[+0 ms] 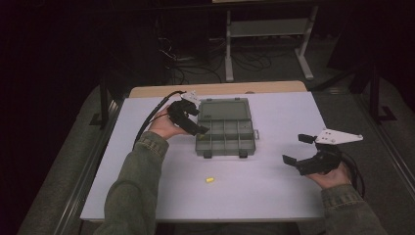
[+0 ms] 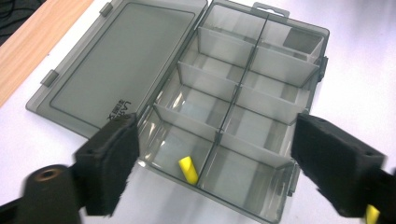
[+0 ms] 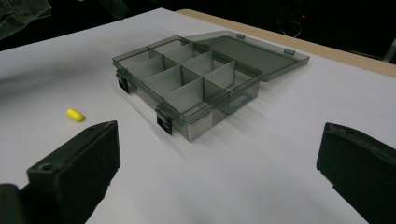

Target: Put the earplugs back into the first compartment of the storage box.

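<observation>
1. Over the box's [image 1: 225,129] 9 o'clock edge in the high view, my left gripper [image 1: 195,122] hangs with jaws wide and nothing between them.
2. One yellow piece [image 2: 187,168] lies in a corner compartment on that edge, below those jaws; I judge this drop step done.
3. Second piece [image 1: 210,180] sits on the table [image 1: 284,196] at the box's 6 o'clock, well apart. Next move, I judge: a low, squared pinch on it.
4. Right gripper [image 1: 296,148] rests at 3 o'clock, wide, empty.
5. Pieces: small, stubby, rounded; box smoky clear, lid [image 1: 224,108] flat open.
</observation>
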Motion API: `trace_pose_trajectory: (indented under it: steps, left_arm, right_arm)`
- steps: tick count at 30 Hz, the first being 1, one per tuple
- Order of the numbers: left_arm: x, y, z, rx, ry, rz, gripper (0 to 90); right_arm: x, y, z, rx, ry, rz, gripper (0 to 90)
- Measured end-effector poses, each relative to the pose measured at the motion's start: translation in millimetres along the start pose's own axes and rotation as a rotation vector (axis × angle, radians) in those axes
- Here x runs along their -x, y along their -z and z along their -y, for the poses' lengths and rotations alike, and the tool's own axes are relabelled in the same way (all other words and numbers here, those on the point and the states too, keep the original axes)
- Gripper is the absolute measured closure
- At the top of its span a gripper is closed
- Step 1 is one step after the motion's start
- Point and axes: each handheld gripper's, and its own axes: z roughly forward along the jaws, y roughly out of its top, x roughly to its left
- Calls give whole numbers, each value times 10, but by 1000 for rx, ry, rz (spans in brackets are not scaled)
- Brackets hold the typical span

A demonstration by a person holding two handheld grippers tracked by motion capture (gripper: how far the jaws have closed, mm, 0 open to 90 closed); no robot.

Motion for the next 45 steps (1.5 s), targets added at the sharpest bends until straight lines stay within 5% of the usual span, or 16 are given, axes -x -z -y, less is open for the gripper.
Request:
trace_pose_trajectory:
  steps: [10, 28, 45]
  left_arm:
    - [169, 60, -54, -8, 7, 2, 0]
    - [585, 35, 53, -7, -32, -33, 0]
    - [733, -32, 261, -60, -40, -53, 0]
  right_arm:
    - [1, 11, -1, 4, -3, 2, 0]
    - [-8, 14, 0, 2, 1, 3, 0]
    - [-12, 11, 0, 1, 6, 4, 0]
